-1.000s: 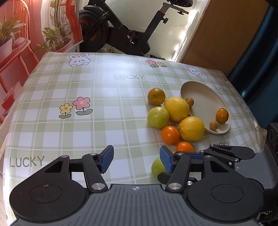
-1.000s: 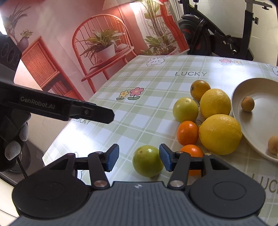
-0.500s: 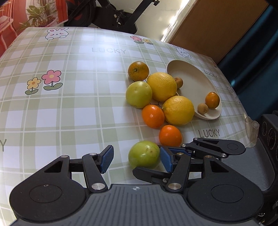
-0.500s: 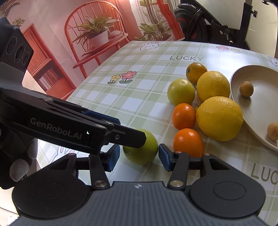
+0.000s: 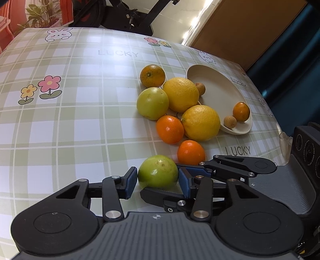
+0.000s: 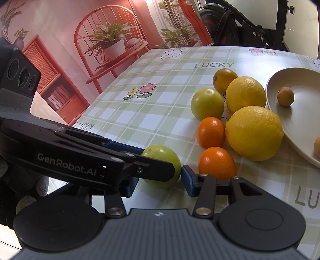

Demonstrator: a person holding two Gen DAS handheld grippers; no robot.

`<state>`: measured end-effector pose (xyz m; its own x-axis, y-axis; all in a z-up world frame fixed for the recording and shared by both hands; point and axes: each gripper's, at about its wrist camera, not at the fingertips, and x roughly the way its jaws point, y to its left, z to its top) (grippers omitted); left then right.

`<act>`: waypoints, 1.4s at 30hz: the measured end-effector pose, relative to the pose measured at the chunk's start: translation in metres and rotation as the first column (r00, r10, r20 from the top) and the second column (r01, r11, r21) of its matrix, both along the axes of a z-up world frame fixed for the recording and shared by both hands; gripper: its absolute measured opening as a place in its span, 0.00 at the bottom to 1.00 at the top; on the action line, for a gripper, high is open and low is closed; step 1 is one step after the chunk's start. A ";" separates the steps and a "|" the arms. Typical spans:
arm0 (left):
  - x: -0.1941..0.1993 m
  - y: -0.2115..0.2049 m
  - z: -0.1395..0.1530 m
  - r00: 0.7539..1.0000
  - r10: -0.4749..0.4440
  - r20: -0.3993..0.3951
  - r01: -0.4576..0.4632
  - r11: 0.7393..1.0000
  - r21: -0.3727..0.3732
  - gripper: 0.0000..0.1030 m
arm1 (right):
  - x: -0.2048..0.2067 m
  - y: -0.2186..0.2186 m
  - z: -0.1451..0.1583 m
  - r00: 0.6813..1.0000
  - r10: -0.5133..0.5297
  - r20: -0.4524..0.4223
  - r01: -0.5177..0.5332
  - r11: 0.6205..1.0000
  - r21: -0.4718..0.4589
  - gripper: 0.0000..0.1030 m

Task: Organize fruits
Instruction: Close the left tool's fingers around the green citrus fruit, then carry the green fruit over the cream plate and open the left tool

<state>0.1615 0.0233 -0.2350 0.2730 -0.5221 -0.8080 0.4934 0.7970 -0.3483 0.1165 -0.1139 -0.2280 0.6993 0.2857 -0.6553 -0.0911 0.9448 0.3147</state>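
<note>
A green fruit (image 5: pixel 158 174) lies on the checked tablecloth near the front edge. My left gripper (image 5: pixel 158 181) has its blue pads (image 5: pixel 131 182) against both sides of it. My right gripper (image 6: pixel 160 181) also brackets the same fruit (image 6: pixel 167 158), with its pad (image 6: pixel 188 180) at the fruit's right side; its left pad is hidden behind the left gripper's finger. Beyond lie two lemons (image 5: pixel 201 122), oranges (image 5: pixel 170 129), and another green fruit (image 5: pixel 152 103). The beige plate (image 5: pixel 218 80) holds a small orange (image 5: pixel 241 111) and two brown fruits.
The table's front edge is close under both grippers. An exercise bike (image 5: pixel 128 14) stands beyond the far edge. A red chair backdrop (image 6: pixel 112 50) is at the left. The tablecloth (image 5: pixel 60 120) stretches left of the fruit pile.
My left gripper has narrowed onto the near green fruit. My right gripper has also narrowed around it. The left gripper's finger now crosses the right wrist view.
</note>
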 end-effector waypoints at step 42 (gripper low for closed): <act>0.069 -0.201 0.027 0.982 -0.152 0.116 0.147 0.988 0.052 0.47 | -0.001 -0.177 0.040 0.958 -0.245 0.152 0.247 0.969 0.002 0.48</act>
<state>0.2300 -0.1776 -0.2078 0.2902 -0.5296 -0.7970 0.6442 0.7240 -0.2466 0.1153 -0.2904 -0.1884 0.8371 0.0828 -0.5407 0.0997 0.9489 0.2995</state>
